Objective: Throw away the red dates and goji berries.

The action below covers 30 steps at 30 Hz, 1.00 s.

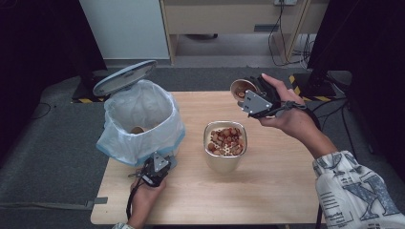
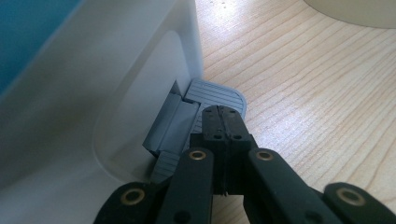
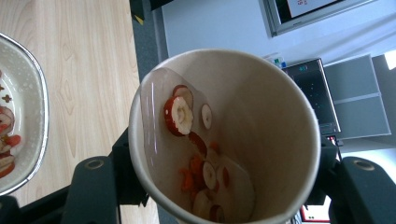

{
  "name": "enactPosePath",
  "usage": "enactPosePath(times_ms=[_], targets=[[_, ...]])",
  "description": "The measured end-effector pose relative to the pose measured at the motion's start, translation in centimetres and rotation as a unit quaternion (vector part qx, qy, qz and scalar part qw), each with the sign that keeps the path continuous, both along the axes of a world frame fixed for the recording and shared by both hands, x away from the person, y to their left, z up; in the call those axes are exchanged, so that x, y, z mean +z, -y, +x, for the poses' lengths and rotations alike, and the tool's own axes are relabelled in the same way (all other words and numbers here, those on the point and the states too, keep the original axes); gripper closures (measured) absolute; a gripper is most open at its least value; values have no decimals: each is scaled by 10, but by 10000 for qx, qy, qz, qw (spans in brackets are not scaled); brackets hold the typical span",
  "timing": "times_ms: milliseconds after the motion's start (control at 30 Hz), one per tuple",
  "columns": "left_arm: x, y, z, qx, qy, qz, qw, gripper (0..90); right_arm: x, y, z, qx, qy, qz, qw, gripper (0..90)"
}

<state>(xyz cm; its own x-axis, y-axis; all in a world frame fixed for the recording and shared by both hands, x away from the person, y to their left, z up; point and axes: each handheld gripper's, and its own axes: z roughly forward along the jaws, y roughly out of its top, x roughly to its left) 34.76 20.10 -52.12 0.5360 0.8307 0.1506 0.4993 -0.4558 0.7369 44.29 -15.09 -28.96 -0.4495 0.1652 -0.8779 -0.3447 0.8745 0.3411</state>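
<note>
A wooden table [image 1: 282, 191] carries everything here. At its left side stands a white bin [image 1: 141, 121] lined with a pale plastic bag, its round lid [image 1: 125, 77] tipped up at the far side. Near the middle of the table sits a metal bowl [image 1: 225, 145] full of red and white sliced pieces.

To the right and farther off, the right hand [image 1: 286, 112] holds the right gripper [image 1: 249, 93] above the table's far edge. Its jaws are clamped around a paper cup [image 3: 224, 135], one on each side of the wall, and the cup lies tilted with its mouth turned toward the bowl. A few slices [image 3: 180, 115] cling to the inside of the cup, and more are gathered deeper in it.

At the near left, the left hand [image 1: 143, 193] holds the left gripper [image 2: 223, 122] low by the bin's base. Its jaws are pressed together with nothing between them, and their tips rest on the grey foot pedal [image 2: 217, 95] that sticks out from the bin.
</note>
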Motion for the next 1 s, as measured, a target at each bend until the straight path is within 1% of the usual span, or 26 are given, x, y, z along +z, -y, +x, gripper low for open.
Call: enactPosePath(times_ms=[400,1000], targets=[[0,0,0,-1,-5,-8,10000,895,0,-1,-1,18,28,-76,10000,356],[0,0,0,2,-8,-17,10000,895,2,-3,-2,28,48,-95,9999,356]])
